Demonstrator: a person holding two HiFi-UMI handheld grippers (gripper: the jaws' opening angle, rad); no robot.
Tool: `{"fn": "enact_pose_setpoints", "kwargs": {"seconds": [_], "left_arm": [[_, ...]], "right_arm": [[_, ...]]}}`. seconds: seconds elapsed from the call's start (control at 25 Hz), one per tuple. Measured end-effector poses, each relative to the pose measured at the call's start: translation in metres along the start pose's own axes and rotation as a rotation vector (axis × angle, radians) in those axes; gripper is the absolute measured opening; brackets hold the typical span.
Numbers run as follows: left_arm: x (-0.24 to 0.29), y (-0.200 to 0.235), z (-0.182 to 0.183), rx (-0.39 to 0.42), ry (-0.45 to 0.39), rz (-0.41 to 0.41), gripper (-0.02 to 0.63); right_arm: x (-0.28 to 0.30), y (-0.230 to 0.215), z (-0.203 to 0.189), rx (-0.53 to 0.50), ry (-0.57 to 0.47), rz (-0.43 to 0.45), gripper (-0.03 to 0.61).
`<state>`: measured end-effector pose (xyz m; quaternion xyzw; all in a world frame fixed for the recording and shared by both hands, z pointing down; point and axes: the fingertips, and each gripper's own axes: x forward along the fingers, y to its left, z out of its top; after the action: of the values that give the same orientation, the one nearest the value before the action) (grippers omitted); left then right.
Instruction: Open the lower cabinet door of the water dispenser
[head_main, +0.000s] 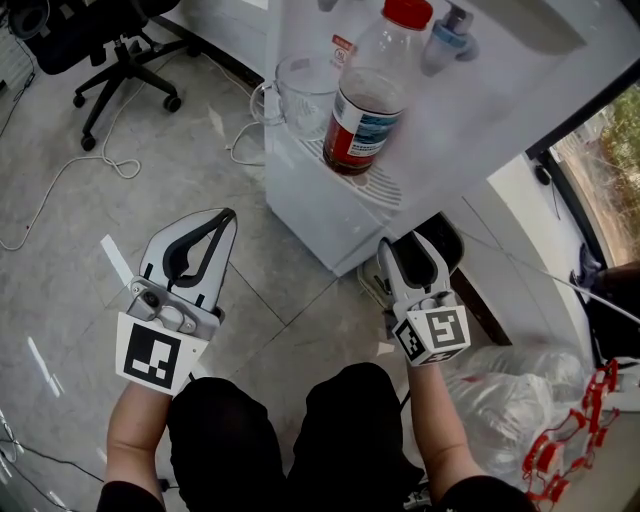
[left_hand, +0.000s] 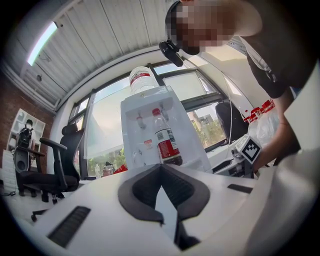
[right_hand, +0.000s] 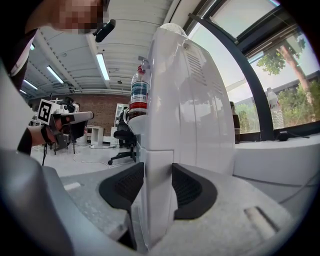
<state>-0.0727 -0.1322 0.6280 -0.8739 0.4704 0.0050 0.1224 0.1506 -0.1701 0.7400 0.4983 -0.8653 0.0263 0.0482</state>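
The white water dispenser (head_main: 318, 212) stands on the tiled floor ahead, with a red-capped bottle (head_main: 366, 96) on its drip tray. My right gripper (head_main: 398, 244) is low at the dispenser's right front corner. In the right gripper view, the edge of the lower cabinet door (right_hand: 158, 172) fills the gap between the two dark pads, and my right gripper (right_hand: 158, 189) is shut on it. My left gripper (head_main: 226, 216) hovers to the left of the dispenser, apart from it. Its tips meet with nothing between them (left_hand: 161, 168). The dispenser (left_hand: 150, 131) and bottle (left_hand: 165, 142) show beyond it.
A clear jug (head_main: 304, 92) stands beside the bottle. A black office chair (head_main: 112, 48) and loose white cables (head_main: 92, 160) lie at the left. A plastic bag (head_main: 512, 392) and a red rack (head_main: 568, 440) sit at the right, under the window wall.
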Motion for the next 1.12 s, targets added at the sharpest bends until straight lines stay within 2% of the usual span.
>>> {"fn": "enact_pose_setpoints", "kwargs": {"seconds": [0.36,0.52,0.8,1.12], "left_arm": [[0.001,-0.005,0.0,0.01,0.008,-0.005,0.008],[-0.001,-0.002,0.0,0.011,0.009,0.003,0.008],[-0.006,0.004,0.001,0.019,0.01,0.016,0.008],[-0.015,0.013,0.001,0.02,0.011,0.04,0.008]], "right_arm": [[-0.001,0.0,0.001,0.049,-0.027,0.018,0.178],[-0.001,0.001,0.002,0.035,-0.034,0.031,0.178],[0.001,-0.002,0.003,0.056,-0.053,-0.024,0.178],[0.004,-0.004,-0.002,0.027,-0.007,-0.028,0.194]]}}
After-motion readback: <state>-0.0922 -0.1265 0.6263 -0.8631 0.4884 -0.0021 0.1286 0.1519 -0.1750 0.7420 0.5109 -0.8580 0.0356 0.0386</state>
